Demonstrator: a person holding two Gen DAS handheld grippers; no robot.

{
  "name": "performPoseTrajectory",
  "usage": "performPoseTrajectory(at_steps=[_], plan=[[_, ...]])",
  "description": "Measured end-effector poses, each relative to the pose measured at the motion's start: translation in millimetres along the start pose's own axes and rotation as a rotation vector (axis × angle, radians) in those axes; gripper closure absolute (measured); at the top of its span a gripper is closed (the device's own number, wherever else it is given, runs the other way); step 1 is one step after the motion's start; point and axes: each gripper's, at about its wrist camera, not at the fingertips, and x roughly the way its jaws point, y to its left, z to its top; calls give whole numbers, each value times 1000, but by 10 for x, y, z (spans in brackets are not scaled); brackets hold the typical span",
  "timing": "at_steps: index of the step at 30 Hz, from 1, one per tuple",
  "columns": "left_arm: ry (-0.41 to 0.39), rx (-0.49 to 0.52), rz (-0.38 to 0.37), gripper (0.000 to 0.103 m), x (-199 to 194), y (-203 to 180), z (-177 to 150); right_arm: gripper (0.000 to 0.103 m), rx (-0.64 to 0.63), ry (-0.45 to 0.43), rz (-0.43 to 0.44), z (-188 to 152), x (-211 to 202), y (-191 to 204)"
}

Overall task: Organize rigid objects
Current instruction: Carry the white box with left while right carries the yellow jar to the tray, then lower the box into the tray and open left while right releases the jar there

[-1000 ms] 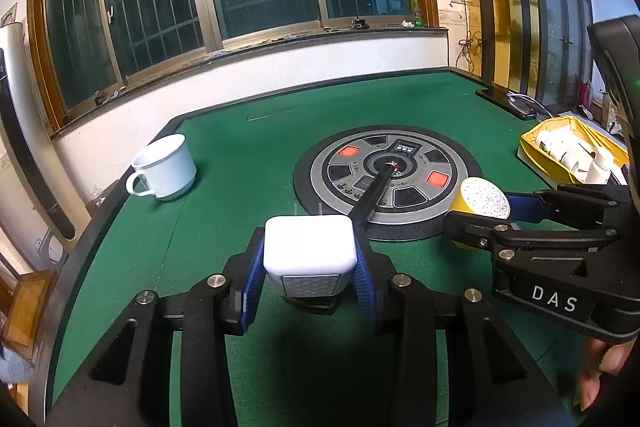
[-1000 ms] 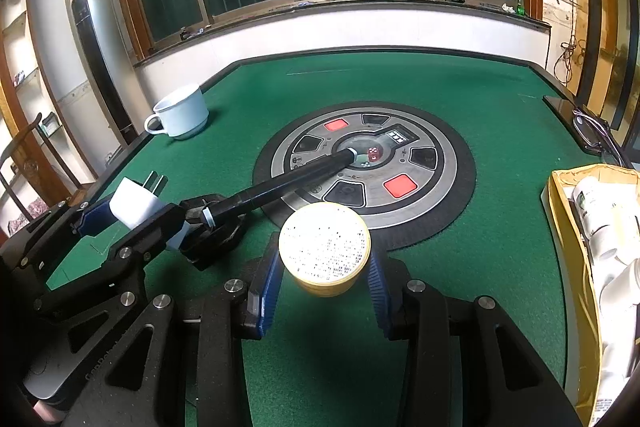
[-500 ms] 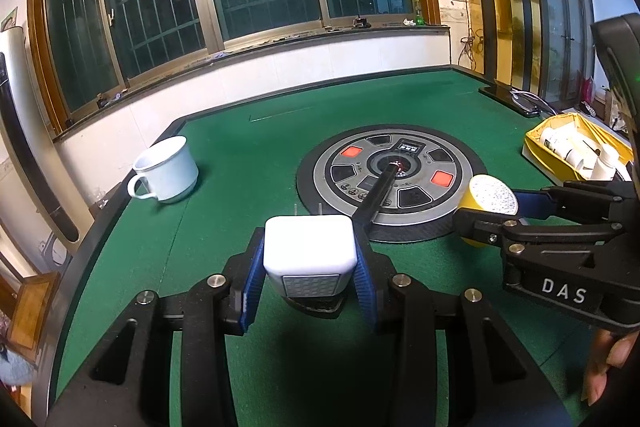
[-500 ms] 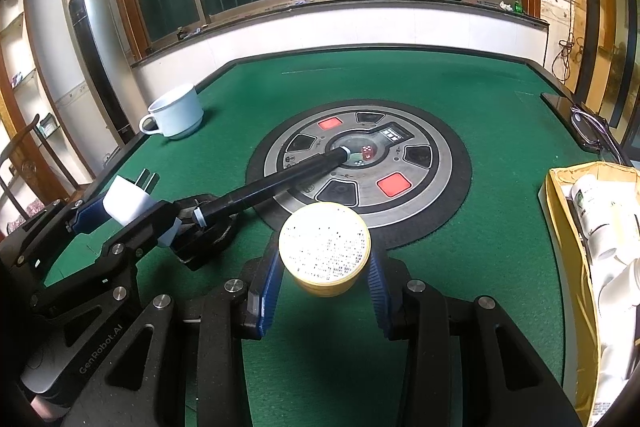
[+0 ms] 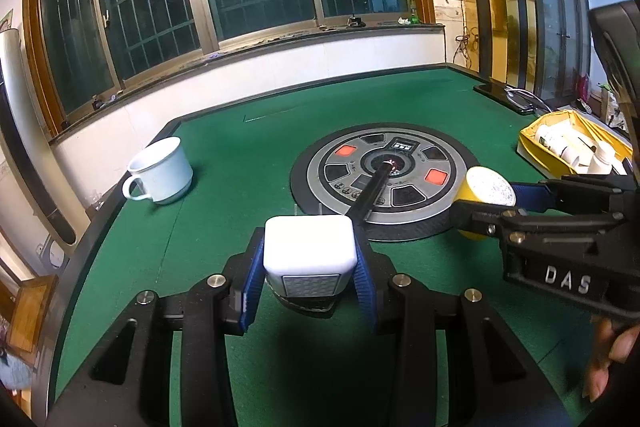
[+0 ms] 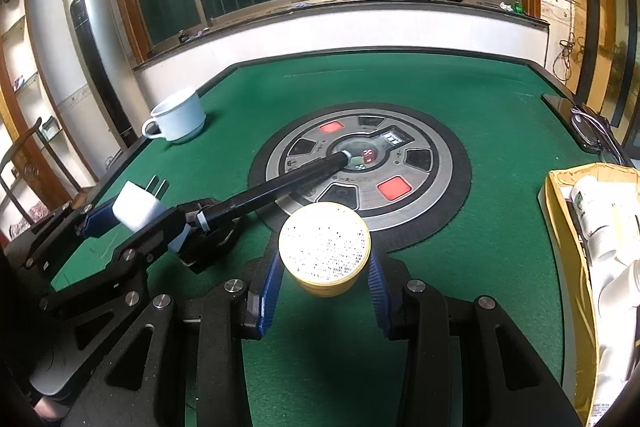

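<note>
Two handheld grippers hover low over a green felt table. The left gripper has its blue pads clamped on a white plug, held above the felt at the near centre. The right wrist view shows what the left view barely does: two metal prongs pointing far, away from the holder. A black rod runs from beside the plug, its long axis slanting far and right to the hub of a round grey control disc at the table's centre. The right gripper is clamped on a yellow jar with a white speckled lid whose print is unreadable. A white mug sits far left. A yellow box of white bottles lies right, cut off at the edge.
</note>
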Motion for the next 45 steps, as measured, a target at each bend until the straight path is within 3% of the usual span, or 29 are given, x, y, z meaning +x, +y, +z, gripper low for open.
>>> performPoseTrajectory(at_steps=[5, 9, 16, 21, 30, 34, 45], plan=[[30, -36, -73, 65, -53, -28, 17, 68, 88, -38, 10, 19, -221, -165], [5, -9, -136, 65, -216, -287, 72, 68, 145, -91, -24, -73, -597, -395], [0, 57, -330, 65, -461, -1118, 336, 68, 254, -136, -193, -315, -1318, -1129], [48, 112, -450, 65, -481, -1809, 463, 68, 344, -123, -289, -429, -1608, -1785], [105, 173, -531, 65, -444, -2624, 556, 68, 350, 28, -281, -165, -1407, -2439], [138, 171, -526, 65, -324, -2753, 553, 68, 365, 92, -273, -46, -1178, -2653], [84, 190, -496, 65, -324, -2923, 516, 68, 365, 184, -228, 50, -792, -2836]])
